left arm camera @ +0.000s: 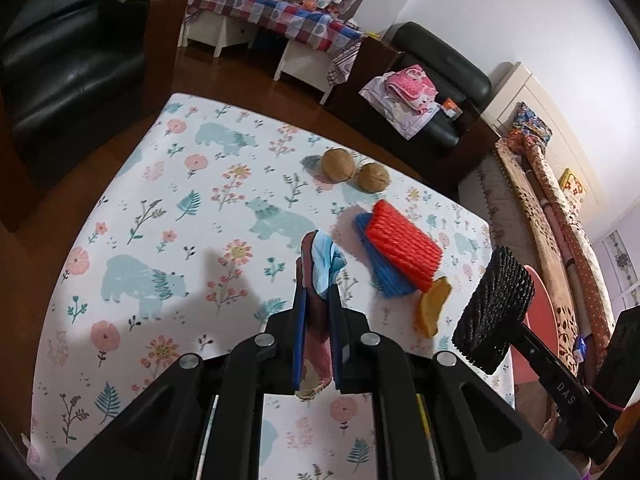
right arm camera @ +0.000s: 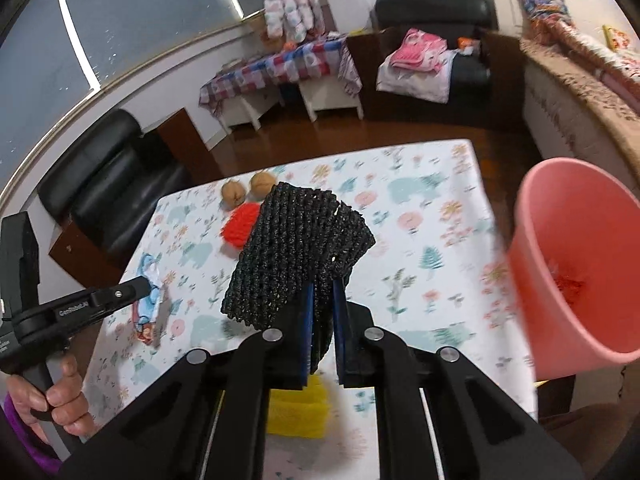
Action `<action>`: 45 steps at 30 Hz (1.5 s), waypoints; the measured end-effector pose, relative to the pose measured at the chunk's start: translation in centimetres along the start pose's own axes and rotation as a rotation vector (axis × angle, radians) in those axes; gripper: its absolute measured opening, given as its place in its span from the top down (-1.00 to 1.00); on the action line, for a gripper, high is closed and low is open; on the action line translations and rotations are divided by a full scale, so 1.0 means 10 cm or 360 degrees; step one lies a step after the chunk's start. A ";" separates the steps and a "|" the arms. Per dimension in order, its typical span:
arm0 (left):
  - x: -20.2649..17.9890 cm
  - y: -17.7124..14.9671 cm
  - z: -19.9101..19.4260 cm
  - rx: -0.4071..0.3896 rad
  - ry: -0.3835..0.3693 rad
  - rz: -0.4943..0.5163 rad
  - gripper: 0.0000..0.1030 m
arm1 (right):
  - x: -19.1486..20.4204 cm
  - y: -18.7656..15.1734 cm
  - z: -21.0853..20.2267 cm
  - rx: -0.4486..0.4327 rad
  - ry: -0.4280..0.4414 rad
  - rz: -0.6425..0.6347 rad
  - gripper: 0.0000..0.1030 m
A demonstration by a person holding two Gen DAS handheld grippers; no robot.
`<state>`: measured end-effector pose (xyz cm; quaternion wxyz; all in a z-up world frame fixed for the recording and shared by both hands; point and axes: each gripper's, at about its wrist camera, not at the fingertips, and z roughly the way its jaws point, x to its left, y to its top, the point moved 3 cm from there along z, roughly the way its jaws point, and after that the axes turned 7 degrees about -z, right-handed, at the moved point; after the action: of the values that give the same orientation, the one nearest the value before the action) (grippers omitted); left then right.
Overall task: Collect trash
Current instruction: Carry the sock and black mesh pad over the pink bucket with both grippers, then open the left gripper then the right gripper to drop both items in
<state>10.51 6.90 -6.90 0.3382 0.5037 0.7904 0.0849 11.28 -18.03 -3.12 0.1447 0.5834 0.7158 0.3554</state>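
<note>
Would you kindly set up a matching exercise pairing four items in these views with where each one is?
Items:
1. black foam net sleeve
2. crumpled blue snack wrapper
3. two brown walnuts
4. pink plastic bin

Places:
A. lying at the table's far edge
B. clamped in the left gripper
C. standing off the table's right side
D. clamped in the right gripper

Pairs: 1-D, 2-B, 3-A, 4-C

A black foam net (right arm camera: 298,256) stood pinched in the right gripper (right arm camera: 323,292), a crumpled blue-and-red wrapper (left arm camera: 322,264) in the left gripper (left arm camera: 319,300), red (left arm camera: 402,242) and blue nets (left arm camera: 378,262) and an orange peel (left arm camera: 432,308) lying just beyond, the pink bin (right arm camera: 576,264) rightward.
</note>
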 end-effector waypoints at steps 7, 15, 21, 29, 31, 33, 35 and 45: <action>-0.24 -0.05 -0.05 -0.0008 -0.0055 0.0083 0.81 | -0.13 -0.02 -0.14 -0.0062 -0.0041 0.0009 0.81; -0.75 -0.09 -0.09 -0.0029 -0.0169 0.0224 0.81 | -0.38 -0.02 -0.38 -0.0158 -0.0126 0.0045 0.81; -1.28 -0.16 -0.05 0.0003 -0.0288 0.0336 0.81 | -0.73 -0.04 -0.62 -0.0238 -0.0230 0.0120 0.81; -2.11 -0.34 0.10 0.0045 -0.0478 0.0475 0.81 | -1.34 -0.10 -0.96 -0.0315 -0.0497 0.0203 0.81; -2.33 -0.42 0.18 0.0066 -0.0525 0.0516 0.81 | -1.48 -0.13 -1.01 -0.0321 -0.0552 0.0224 0.81; -2.49 -0.49 0.25 0.0088 -0.0549 0.0555 0.81 | -1.61 -0.15 -1.04 -0.0315 -0.0604 0.0234 0.81; -2.65 -0.56 0.32 0.0109 -0.0561 0.0601 0.81 | -1.74 -0.18 -1.07 -0.0311 -0.0646 0.0255 0.81; -3.18 -0.76 0.76 0.0221 -0.0566 0.0676 0.80 | -1.96 -0.23 -0.96 -0.0242 -0.0758 0.0231 0.81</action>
<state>18.01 -25.47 -2.01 0.4109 0.6869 0.5994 0.0098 9.07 -39.84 -2.00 0.3266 0.6880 0.5890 0.2704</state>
